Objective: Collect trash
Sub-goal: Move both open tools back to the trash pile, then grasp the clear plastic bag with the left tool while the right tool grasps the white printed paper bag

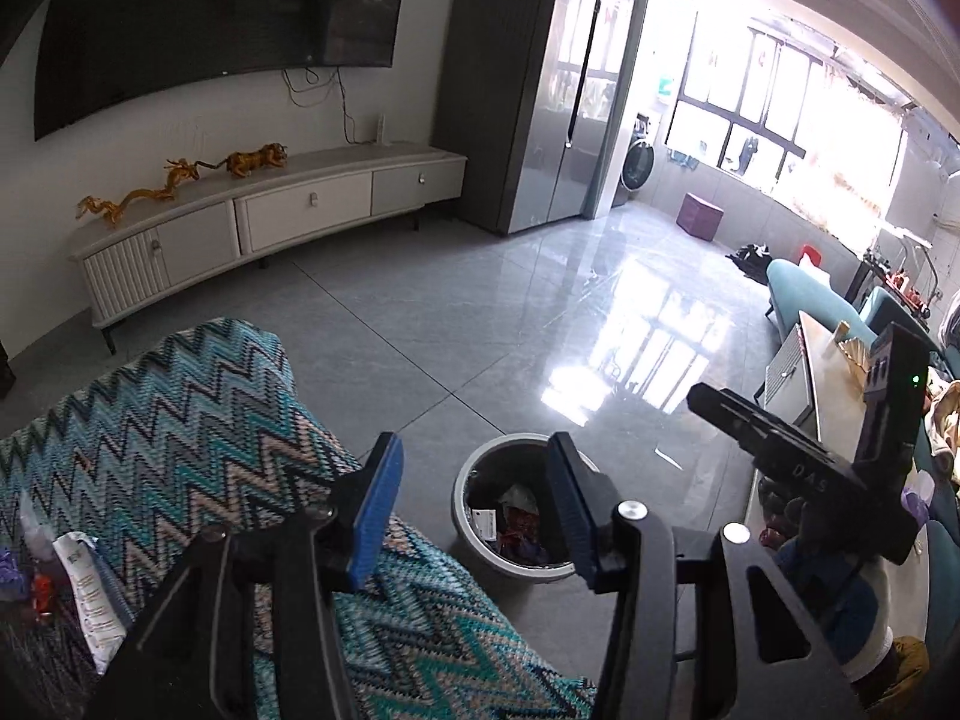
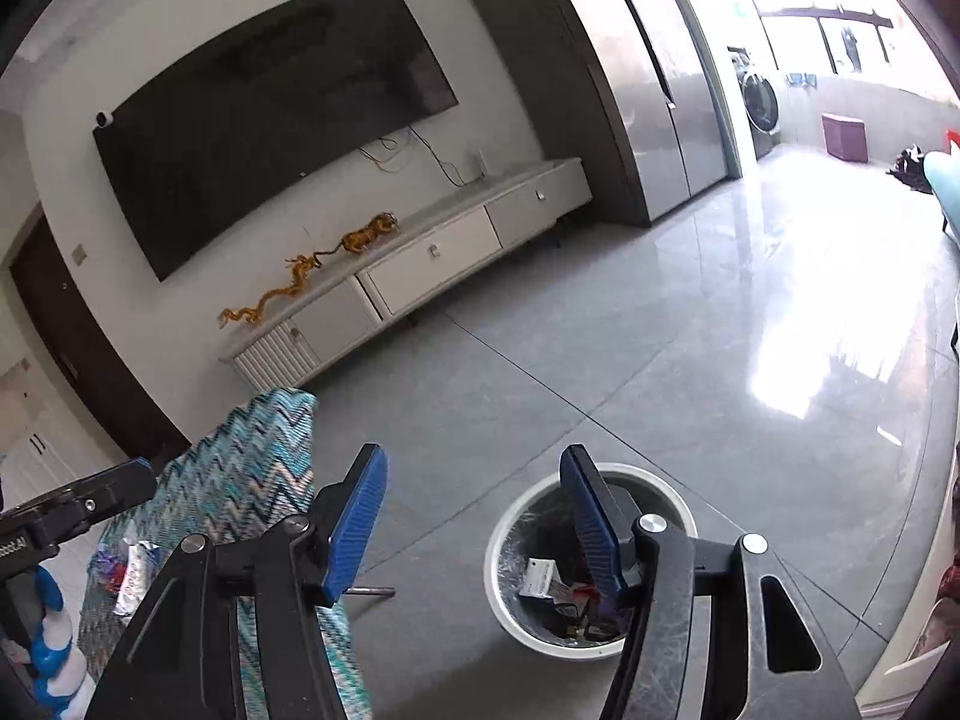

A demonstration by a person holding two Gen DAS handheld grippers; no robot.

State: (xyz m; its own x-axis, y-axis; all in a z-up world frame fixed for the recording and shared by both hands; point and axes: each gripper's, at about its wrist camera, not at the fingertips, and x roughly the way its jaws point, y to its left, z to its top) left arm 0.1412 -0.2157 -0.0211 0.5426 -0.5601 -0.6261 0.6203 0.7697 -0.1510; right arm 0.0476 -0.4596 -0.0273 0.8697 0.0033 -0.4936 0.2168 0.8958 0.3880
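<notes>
A round white trash bin [image 1: 461, 495] stands on the grey floor with crumpled wrappers [image 1: 516, 519] inside. My left gripper [image 1: 474, 447] hangs above its near left side, blue pads apart and nothing between them. In the right wrist view my right gripper [image 2: 474, 456] is open and empty too, above the bin [image 2: 498, 570] and its wrappers [image 2: 555, 585]. A white wrapper [image 1: 84, 588] and small purple and red scraps [image 1: 24, 579] lie on a zigzag-patterned cover [image 1: 180, 420]. Each gripper shows at the edge of the other's view: the right gripper [image 1: 705, 402] and the left gripper [image 2: 135, 474].
A low white TV cabinet [image 1: 300, 210] with orange figurines stands under a wall TV [image 1: 210, 18]. A tall steel fridge [image 1: 558, 90] is beyond it. A low table [image 1: 840, 372] and teal sofa [image 1: 798, 288] line the right side. A purple stool [image 1: 699, 216] sits by the windows.
</notes>
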